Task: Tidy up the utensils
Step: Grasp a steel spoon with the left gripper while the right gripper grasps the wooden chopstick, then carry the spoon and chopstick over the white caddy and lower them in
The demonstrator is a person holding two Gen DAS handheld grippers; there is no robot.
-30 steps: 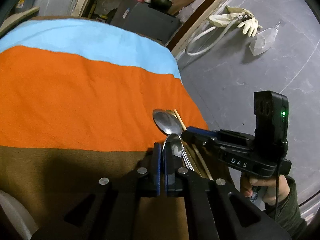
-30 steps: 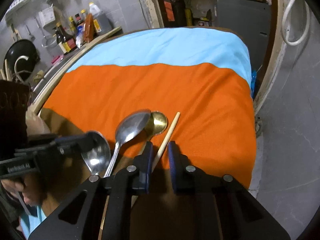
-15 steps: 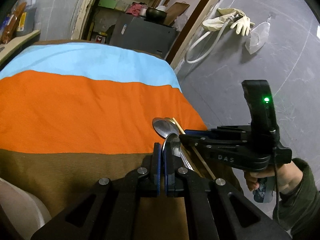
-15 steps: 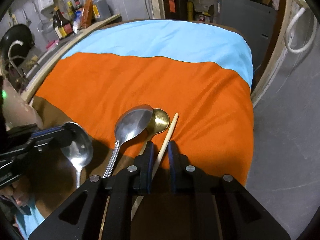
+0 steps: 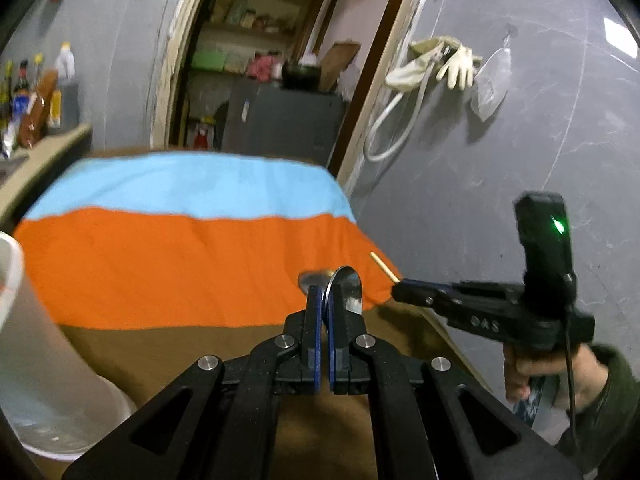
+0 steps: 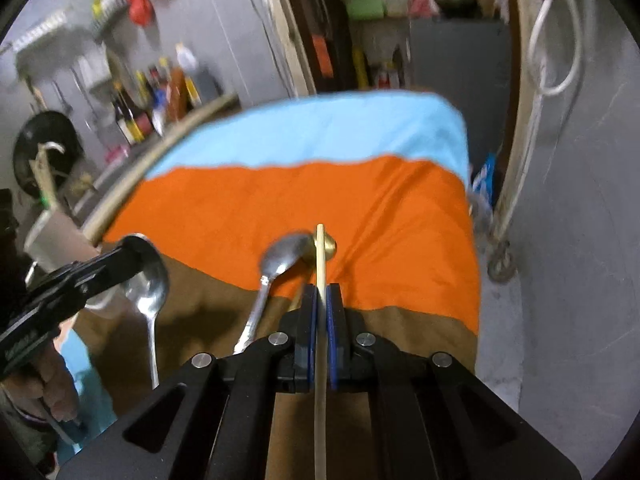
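I am gripping a pale wooden chopstick [image 6: 320,264] between my right gripper [image 6: 321,300] pads, clamped tight on its shaft; the stick is pointing straight ahead beyond the fingertips. Below it, a striped cloth [image 6: 360,200] of blue, orange and brown is covering the table. A steel spoon [image 6: 276,268] is lying on the cloth just left of the chopstick, its bowl partly overlapping a brass spoon [image 6: 329,245] lying behind. At far left, my left gripper [image 6: 124,254] is pinching the bowl of a second steel spoon [image 6: 150,292], handle hanging down above the cloth. Blurred sauce bottles [image 6: 160,96] are standing on a counter beyond.
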